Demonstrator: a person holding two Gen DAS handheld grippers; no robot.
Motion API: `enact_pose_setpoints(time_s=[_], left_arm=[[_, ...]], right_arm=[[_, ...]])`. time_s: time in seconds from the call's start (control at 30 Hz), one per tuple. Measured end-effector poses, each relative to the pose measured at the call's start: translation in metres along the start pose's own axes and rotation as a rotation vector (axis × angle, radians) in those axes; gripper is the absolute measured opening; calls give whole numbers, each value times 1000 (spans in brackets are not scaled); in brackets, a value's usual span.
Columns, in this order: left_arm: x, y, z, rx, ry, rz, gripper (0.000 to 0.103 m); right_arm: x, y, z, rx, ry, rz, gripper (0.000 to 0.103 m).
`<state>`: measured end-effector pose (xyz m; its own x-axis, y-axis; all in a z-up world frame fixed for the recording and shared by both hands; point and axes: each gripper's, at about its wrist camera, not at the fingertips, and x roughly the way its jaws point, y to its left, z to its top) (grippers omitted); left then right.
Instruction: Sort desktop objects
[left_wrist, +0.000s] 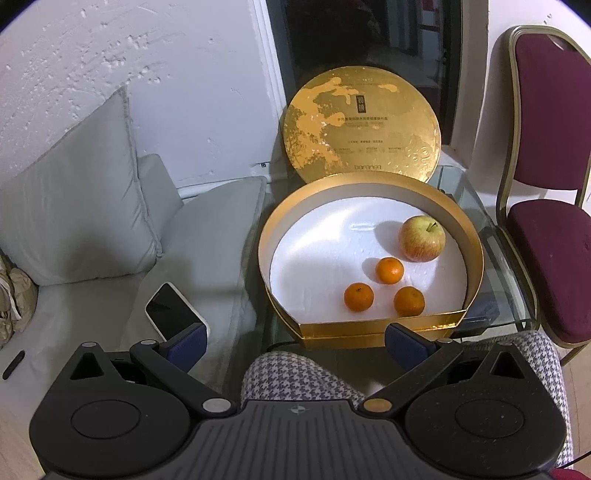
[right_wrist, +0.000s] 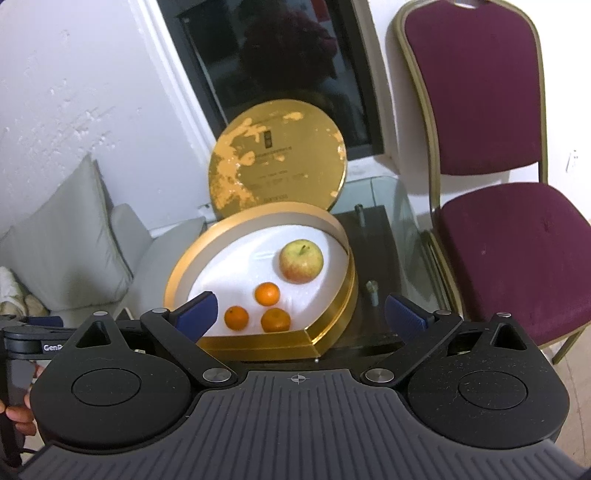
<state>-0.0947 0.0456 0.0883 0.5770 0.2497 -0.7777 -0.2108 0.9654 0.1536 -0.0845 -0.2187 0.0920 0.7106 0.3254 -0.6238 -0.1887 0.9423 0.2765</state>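
A round gold box (left_wrist: 280, 218) (right_wrist: 177, 273) with a white inner floor stands on a glass table (left_wrist: 491, 236) (right_wrist: 399, 206). Inside lie an apple (left_wrist: 423, 239) (right_wrist: 301, 260) and three small oranges (left_wrist: 389, 270) (right_wrist: 267, 294), grouped toward the front right. The box's gold lid (left_wrist: 362, 125) (right_wrist: 277, 162) leans upright behind it. My left gripper (left_wrist: 295, 345) hangs open in front of the box, holding nothing. My right gripper (right_wrist: 299, 315) is open too, its left fingertip (right_wrist: 195, 314) in front of the box's near rim.
A grey sofa (left_wrist: 207, 236) with cushions (left_wrist: 77, 199) sits left of the table; a phone (left_wrist: 173, 312) lies on it. A maroon chair (left_wrist: 550, 206) (right_wrist: 509, 184) stands to the right. A houndstooth-clad knee (left_wrist: 291, 373) is below. Two metal bolts (right_wrist: 372, 291) show through the glass.
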Motion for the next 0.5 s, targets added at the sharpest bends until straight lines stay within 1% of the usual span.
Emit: enact_pose_setpoints(time_s=[0.3,0.4,0.5], left_arm=[[15,-2,5,5,31,-10,102],[21,2,8,-9,35,-8,102],[31,9,10,-44,34,7,102]], right_arm=[[7,-10,2,35,3,-16,100],[11,-12,5,36,1,-15,100],[18,-15,10,50,-14,-8,100]])
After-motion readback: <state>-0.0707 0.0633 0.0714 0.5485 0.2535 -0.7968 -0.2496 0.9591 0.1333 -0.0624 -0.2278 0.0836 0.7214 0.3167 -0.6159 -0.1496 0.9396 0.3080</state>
